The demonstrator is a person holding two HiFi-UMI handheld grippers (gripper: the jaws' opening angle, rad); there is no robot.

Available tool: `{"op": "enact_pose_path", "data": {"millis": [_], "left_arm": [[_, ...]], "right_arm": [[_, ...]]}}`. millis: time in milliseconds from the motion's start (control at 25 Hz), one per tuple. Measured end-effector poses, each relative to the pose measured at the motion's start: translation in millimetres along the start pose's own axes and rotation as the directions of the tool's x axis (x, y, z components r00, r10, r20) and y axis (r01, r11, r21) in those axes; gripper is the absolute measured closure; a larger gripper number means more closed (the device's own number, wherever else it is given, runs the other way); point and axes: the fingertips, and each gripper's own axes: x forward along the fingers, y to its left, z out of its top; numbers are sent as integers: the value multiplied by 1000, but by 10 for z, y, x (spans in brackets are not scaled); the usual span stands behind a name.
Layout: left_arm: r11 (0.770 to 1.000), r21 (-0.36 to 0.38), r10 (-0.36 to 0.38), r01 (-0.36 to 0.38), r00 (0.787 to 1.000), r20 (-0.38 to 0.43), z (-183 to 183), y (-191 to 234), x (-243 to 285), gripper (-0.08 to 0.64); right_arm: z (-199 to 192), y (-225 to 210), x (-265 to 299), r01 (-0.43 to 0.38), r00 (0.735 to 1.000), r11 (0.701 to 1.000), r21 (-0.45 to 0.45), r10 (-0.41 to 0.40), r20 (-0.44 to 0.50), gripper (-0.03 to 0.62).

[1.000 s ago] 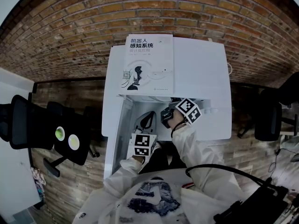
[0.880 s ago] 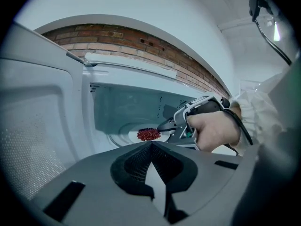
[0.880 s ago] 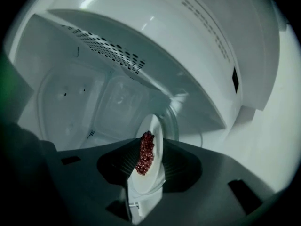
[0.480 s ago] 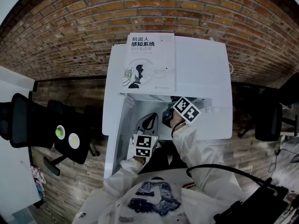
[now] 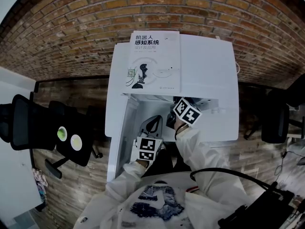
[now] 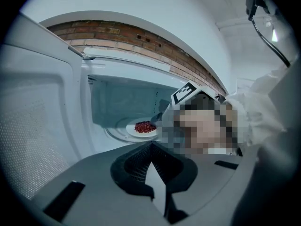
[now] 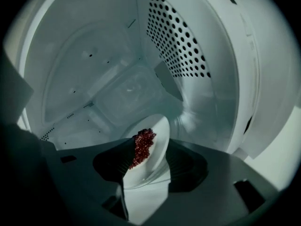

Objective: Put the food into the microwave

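A white plate point(image 6: 133, 131) with a heap of red food point(image 6: 145, 126) lies on the glass turntable point(image 6: 113, 132) inside the open white microwave point(image 5: 205, 80). My right gripper point(image 7: 148, 157) reaches into the cavity. Its jaws have just been opening, and they stand open with the plate point(image 7: 159, 138) and food point(image 7: 142, 147) between them, pads apart from the plate. In the head view only its marker cube point(image 5: 187, 111) shows. My left gripper point(image 6: 151, 147) hovers shut and empty in front of the microwave's opening, pointing at the plate.
The microwave door point(image 5: 119, 137) hangs open at the left. A book point(image 5: 155, 63) lies on top of the microwave. Black office chairs point(image 5: 33, 128) stand on the wooden floor to the left, and a brick wall point(image 5: 143, 13) rises behind.
The right gripper's marker cube has rolled about its own axis while staying in place inside the microwave opening. The left gripper has hardly moved.
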Motion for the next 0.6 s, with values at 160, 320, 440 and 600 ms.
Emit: {"op": "enact_pose_path", "data": {"millis": [160, 320, 440, 600], "left_arm": [[1000, 6, -8, 8, 1000, -8, -39, -26, -19, 552], [1000, 7, -15, 15, 1000, -17, -88, -44, -35, 552], [1000, 5, -18, 18, 1000, -24, -119, -49, -53, 552], [1000, -2, -17, 17, 999, -31, -162, -30, -80, 552]], "right_arm": [[16, -4, -11, 31, 999, 987, -156, -30, 14, 386], [24, 100, 29, -1, 1000, 968, -251, 3, 9, 374], [10, 135, 37, -46, 999, 985, -167, 49, 11, 374], [-18, 95, 40, -41, 999, 990, -137, 44, 19, 330]]}}
